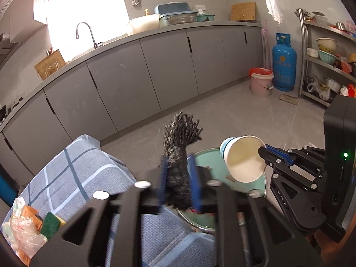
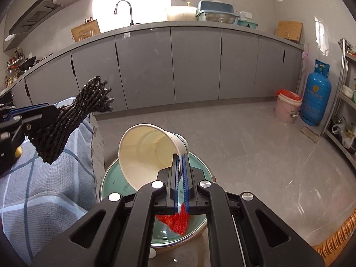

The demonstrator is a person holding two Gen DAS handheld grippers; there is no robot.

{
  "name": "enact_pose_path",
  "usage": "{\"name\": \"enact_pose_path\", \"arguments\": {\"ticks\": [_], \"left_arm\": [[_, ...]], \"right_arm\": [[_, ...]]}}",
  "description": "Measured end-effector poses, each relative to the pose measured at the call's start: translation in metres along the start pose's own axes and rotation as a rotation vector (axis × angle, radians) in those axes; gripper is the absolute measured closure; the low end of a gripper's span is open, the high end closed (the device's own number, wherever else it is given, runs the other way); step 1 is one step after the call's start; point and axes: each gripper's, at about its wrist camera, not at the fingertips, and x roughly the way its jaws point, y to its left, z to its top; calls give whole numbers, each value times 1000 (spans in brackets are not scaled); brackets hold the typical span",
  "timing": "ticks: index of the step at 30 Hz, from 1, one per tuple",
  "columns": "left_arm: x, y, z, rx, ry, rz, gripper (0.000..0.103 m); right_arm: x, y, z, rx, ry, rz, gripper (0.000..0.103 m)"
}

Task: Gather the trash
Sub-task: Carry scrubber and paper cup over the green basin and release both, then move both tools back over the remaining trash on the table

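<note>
Left wrist view: the left hand-held gripper (image 1: 178,178) is seen with its blue pads on either side of a bundle of dark twisted yarn (image 1: 178,146), like a mop head, whose loose ends stick up past the fingertips. The jaws stand partly apart; whether the pads press on the bundle or have slackened around it cannot be told, though in the right wrist view the bundle hangs from that gripper without dropping. Below it a green-lined trash bucket (image 1: 213,166) stands on the floor, just beside a surface covered with a blue checked cloth (image 1: 75,169).

In the right wrist view the right hand-held gripper (image 2: 181,169) is nearly closed, its pads pinching the rim of a white paper cup (image 2: 146,146). The cup is tilted on its side, mouth toward the camera, and is held over the bucket. Something red and net-like (image 2: 178,220) already lies inside the bucket.

The step in hand is judged to be the drop: both pieces of trash are carried to the bucket and poised over or near its mouth. The cup appears well placed, so opening the right jaws should suffice. The yarn bundle seems to sit nearer the bucket's edge by the cloth, so it may need to be brought further over the opening before release, lest it fall on the cloth or floor.
</note>
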Motion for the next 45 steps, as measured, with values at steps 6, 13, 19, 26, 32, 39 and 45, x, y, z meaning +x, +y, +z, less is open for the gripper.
{"name": "enact_pose_path", "arguments": {"ticks": [6,13,19,26,32,39,45], "left_arm": [[9,6,-9,-11,16,36,40],[8,25,-13,-59,34,73,22],[-4,33,-18,-85,38,102,19],[-33,46,-22,-103,15,136,17],[-64,65,-32,-129,-4,177,15],[-99,91,-50,-174,-8,235,15],[-125,118,-70,-215,-3,289,13]], "right_arm": [[11,-9,-6,17,22,-31,69],[2,-13,-12,38,23,-44,55],[-13,-5,-12,39,13,-34,47],[-32,17,-10,19,7,1,46],[-46,46,-7,-16,-6,48,46],[-68,87,-5,-74,-28,106,41],[-82,125,-7,-131,-28,163,39]]}}
